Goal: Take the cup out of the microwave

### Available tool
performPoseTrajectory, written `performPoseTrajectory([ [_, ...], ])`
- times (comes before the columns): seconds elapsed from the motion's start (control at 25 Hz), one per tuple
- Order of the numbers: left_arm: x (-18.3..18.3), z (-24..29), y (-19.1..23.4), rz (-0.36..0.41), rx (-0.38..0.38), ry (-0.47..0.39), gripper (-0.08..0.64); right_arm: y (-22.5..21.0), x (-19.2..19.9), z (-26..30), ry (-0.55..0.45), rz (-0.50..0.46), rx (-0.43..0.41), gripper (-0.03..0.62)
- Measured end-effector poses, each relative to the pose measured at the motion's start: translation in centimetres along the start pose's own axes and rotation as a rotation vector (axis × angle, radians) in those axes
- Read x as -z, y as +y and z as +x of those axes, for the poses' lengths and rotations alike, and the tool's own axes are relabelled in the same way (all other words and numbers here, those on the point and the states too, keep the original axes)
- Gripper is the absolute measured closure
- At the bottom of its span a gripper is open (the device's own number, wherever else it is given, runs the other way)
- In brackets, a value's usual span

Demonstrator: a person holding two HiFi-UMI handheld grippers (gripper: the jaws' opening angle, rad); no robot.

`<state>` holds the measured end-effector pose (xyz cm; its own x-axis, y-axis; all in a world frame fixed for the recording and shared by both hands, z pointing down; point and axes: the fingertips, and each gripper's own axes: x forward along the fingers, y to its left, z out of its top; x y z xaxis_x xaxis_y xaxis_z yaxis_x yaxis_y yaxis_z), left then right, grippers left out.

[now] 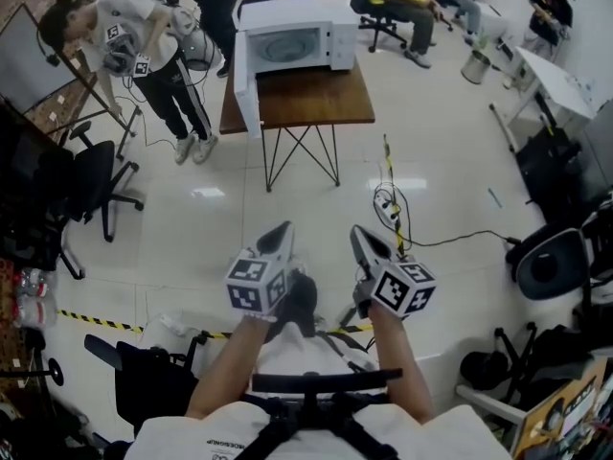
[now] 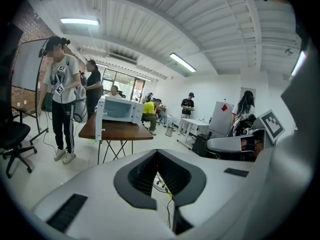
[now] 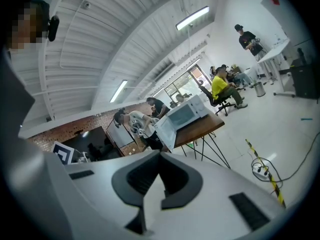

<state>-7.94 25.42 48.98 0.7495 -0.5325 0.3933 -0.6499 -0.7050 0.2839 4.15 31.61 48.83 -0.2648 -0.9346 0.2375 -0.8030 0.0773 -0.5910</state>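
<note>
A white microwave (image 1: pixel 292 46) stands on a brown table (image 1: pixel 306 99) far ahead of me, with its door (image 1: pixel 246 89) swung open to the left. No cup shows inside it from here. My left gripper (image 1: pixel 280 238) and right gripper (image 1: pixel 359 242) are held side by side low in the head view, well short of the table. Both are shut with nothing between the jaws. The left gripper (image 2: pixel 157 151) looks toward the microwave (image 2: pixel 120 110). From the right gripper (image 3: pixel 160 154) the microwave (image 3: pixel 187 111) appears tilted and distant.
A person (image 1: pixel 144 46) stands bent over at the table's left side. A power strip with cables (image 1: pixel 388 204) lies on the floor between me and the table. Office chairs (image 1: pixel 91 185) (image 1: pixel 551 262) stand left and right. Yellow-black tape (image 1: pixel 96 321) crosses the floor.
</note>
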Motion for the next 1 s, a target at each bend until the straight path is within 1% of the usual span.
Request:
performPoseTrajectory([
  [0.4,-2.9,6.7,3.0,0.001,0.026,0.01,0.571,-3.4,-2.8,5.3,0.001,0.011,0.038,0.583],
  [0.56,-4.9,9.6,4.6,-0.006,0.039,0.011,0.571,-4.7,-5.2,8.3,-0.003,0.014,0.053,0.583],
  [0.8,-8.1,13.1,8.4,-0.022,0.057,0.003,0.571,-4.9,-7.8,13.7,0.002,0.002,0.061,0.583],
  [1.0,-10.8,15.9,9.6,-0.04,0.093,-0.007,0.571,-5.4,-11.0,16.8,0.006,-0.018,0.083,0.583],
])
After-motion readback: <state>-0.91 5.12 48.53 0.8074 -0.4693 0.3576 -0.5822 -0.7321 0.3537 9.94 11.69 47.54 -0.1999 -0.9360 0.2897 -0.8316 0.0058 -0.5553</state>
